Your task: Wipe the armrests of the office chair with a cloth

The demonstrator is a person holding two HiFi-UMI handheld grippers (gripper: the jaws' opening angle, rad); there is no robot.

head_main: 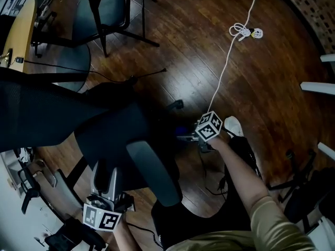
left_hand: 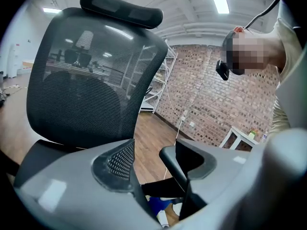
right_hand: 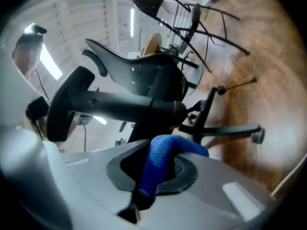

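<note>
Head view: the office chair [head_main: 104,135] is right under the camera. Its near armrest [head_main: 154,174] is a long dark pad whose long axis runs from upper left to lower right, the far end towards the mesh backrest. The left gripper [head_main: 104,182] sits low, just beside that armrest's post. I'd guess it's there to steady the chair, not to wipe. The right gripper [head_main: 191,136] is down past the seat edge, close to the wood floor [head_main: 199,51], with a scrap of the blue cloth [head_main: 181,131] at its tip.

Left gripper view: jaws are spread with nothing pinched. It looks up at the backrest [left_hand: 81,90] and headrest [left_hand: 122,8]. One end of the armrest shows in the gap, with the cloth peeking out lower down.

Right gripper view: both jaws are pinched on the cloth, which bunches up and flops over to the right. The armrest lies crosswise above it, fat end to the left, close but not touching. Coming from below looks like a setup for the underside or edge, so my read is that wiping hasn't made contact yet.
</note>
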